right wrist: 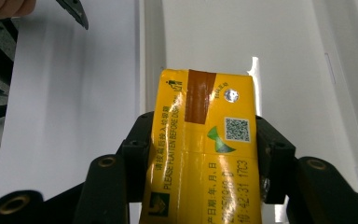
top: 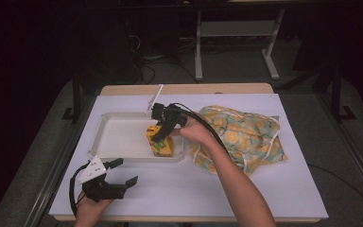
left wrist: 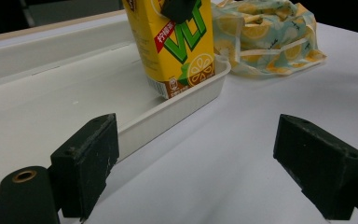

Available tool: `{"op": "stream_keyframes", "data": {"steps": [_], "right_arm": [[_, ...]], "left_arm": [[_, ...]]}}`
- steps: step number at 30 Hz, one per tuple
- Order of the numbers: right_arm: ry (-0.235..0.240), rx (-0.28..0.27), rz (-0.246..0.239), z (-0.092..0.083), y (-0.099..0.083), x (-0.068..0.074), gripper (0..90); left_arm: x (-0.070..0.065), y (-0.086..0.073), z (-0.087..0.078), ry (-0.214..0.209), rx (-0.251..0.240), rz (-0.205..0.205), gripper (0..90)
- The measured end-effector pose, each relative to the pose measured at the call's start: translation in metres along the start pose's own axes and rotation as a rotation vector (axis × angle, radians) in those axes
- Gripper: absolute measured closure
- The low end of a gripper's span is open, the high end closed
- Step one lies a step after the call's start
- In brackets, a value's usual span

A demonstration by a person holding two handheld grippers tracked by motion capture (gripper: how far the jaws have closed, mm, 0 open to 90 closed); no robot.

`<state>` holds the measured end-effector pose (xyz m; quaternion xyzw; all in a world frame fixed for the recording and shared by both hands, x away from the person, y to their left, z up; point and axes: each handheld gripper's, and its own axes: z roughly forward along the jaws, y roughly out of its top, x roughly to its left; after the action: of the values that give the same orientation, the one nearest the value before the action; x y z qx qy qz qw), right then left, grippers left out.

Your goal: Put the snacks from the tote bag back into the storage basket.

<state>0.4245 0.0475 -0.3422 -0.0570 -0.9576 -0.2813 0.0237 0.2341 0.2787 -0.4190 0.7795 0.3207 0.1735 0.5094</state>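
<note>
A yellow "VLT" lemon tea carton (left wrist: pixel 175 44) is standing in a white tray (top: pixel 118 137), the right gripper (top: pixel 163 130) clamping it; the left gripper (top: pixel 123 172) is gaping empty over the counter (top: pixel 179 189).

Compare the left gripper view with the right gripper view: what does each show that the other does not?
Left gripper view: the carton's front with its green letters and lemon, the patterned bag, and the left gripper's open jaws. Right gripper view: the carton's top with its code square and date print, clamped in the right gripper. Both: the yellow carton and the white tray.
</note>
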Motion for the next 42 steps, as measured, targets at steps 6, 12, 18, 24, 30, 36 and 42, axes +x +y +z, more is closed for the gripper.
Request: {"op": "stream_keyframes", "data": {"steps": [6, 12, 18, 24, 30, 36, 42], "right_arm": [[-0.002, -0.001, 0.001, 0.002, 0.001, 0.000, 49.0], [-0.003, 0.008, -0.006, 0.006, 0.002, -0.001, 49.0], [-0.003, 0.009, -0.008, 0.009, 0.003, -0.001, 49.0], [0.005, 0.023, -0.008, 0.013, 0.003, 0.000, 49.0], [0.000, 0.031, -0.018, 0.015, 0.002, 0.000, 48.9], [0.004, 0.032, -0.024, 0.015, 0.001, 0.000, 48.8], [0.002, 0.043, -0.037, 0.015, 0.001, 0.000, 48.7]], "left_arm": [[0.000, 0.000, 0.000, -0.001, -0.001, 0.001, 14.0], [0.000, 0.000, 0.000, -0.001, -0.001, 0.000, 14.1], [0.000, 0.000, 0.000, -0.002, -0.004, -0.004, 14.0], [-0.001, 0.000, 0.001, -0.004, -0.006, -0.009, 14.0], [0.000, 0.000, 0.000, -0.002, -0.004, 0.001, 14.0], [0.000, 0.000, 0.001, -0.003, -0.009, -0.005, 14.0], [0.000, 0.000, 0.001, -0.004, -0.006, -0.001, 14.0]]}}
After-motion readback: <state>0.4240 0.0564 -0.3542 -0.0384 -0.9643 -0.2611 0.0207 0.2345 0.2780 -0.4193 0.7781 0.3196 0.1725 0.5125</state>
